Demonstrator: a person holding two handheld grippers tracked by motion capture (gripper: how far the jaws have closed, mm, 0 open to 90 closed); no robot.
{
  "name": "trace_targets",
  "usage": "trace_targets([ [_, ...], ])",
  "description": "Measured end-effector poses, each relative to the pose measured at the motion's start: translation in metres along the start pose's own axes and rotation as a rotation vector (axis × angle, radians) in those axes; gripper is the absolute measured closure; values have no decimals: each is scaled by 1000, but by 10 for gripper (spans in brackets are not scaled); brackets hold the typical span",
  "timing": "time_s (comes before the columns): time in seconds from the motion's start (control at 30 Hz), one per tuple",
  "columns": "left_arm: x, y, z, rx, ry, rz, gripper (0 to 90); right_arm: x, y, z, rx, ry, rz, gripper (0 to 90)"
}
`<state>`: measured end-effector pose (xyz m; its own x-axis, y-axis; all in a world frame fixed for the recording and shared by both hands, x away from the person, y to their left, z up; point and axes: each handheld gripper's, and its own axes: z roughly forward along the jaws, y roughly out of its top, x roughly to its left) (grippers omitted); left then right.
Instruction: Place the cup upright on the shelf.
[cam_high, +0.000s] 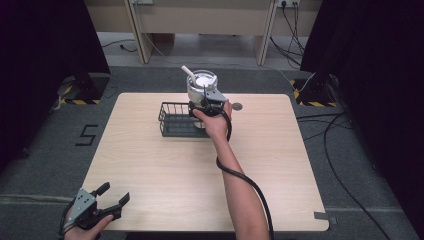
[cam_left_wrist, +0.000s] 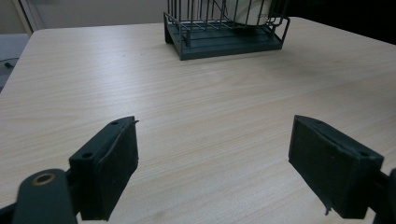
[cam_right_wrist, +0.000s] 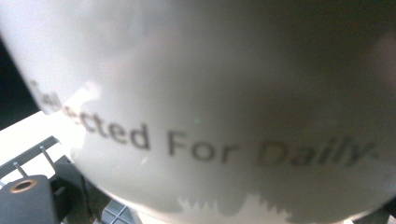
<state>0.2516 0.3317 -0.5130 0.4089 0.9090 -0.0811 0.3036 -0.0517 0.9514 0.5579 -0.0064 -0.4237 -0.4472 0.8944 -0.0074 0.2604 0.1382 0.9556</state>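
I have the right gripper (cam_high: 207, 101) at the round white ceramic pot with a handle (cam_high: 201, 84), which sits upright right against its fingers, over the far end of the dark wire basket (cam_high: 176, 120); whether they are clamped I cannot tell. My left gripper (cam_high: 113, 193), fingers spread wide, idles well short on the light wooden tabletop (cam_high: 150, 170).

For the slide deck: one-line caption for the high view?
Right hand-held gripper at a white cup over the wire basket; left hand-held gripper open at the table edge.
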Motion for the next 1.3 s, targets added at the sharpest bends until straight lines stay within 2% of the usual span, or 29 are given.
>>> trace_targets([
  [0.27,0,0,0,-1,-2,2,153,3,0,3,3,2,-23,93],
  [0.53,-2,0,0,1,-7,5,153,2,-4,4,-18,15,-13,83],
  [0.77,-2,0,0,0,-6,5,151,3,-9,3,-41,4,2,82],
  [1.03,-2,0,0,-1,-6,11,151,6,-13,-2,-58,-9,19,78],
  [1.07,-2,0,0,-1,-6,12,151,6,-14,-3,-62,-13,6,74],
  [1.3,-3,1,0,-1,-7,16,151,6,-17,-14,-74,-12,14,84],
])
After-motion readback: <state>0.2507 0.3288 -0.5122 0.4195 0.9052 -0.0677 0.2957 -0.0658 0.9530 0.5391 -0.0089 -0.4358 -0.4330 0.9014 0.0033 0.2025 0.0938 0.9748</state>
